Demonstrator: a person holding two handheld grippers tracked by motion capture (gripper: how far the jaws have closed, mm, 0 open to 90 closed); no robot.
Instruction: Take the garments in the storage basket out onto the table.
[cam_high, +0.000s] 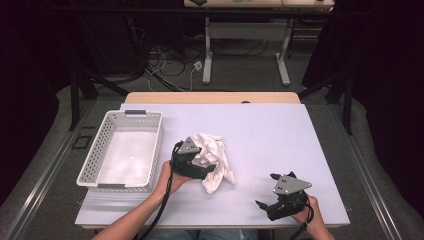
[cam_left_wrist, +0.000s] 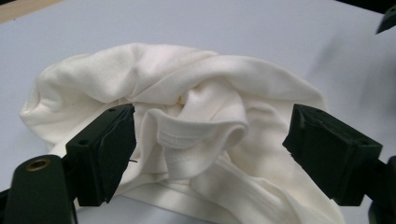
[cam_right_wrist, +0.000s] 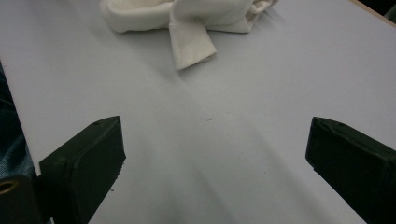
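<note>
A crumpled white cloth (cam_high: 216, 150) lies in a heap on the pale tabletop, a little left of centre. My left gripper (cam_high: 204, 166) is held against its near-left side. In the left gripper view the cloth (cam_left_wrist: 201, 88) bulges between the two black pads (cam_left_wrist: 105, 154) of the left gripper (cam_left_wrist: 212, 135); the jaws stand wide and do not press on it. My right gripper (cam_high: 266, 190) hovers over bare table at the front right, pointing left. In its own view the right gripper (cam_right_wrist: 215, 140) is open and empty, with the cloth (cam_right_wrist: 187, 18) farther off.
A white perforated basket (cam_high: 99, 150), with nothing in it, stands on the table's left side next to the left hand. The white table cover (cam_high: 280, 135) stretches bare to the right and back. A wooden table edge (cam_high: 210, 97) shows at the far side.
</note>
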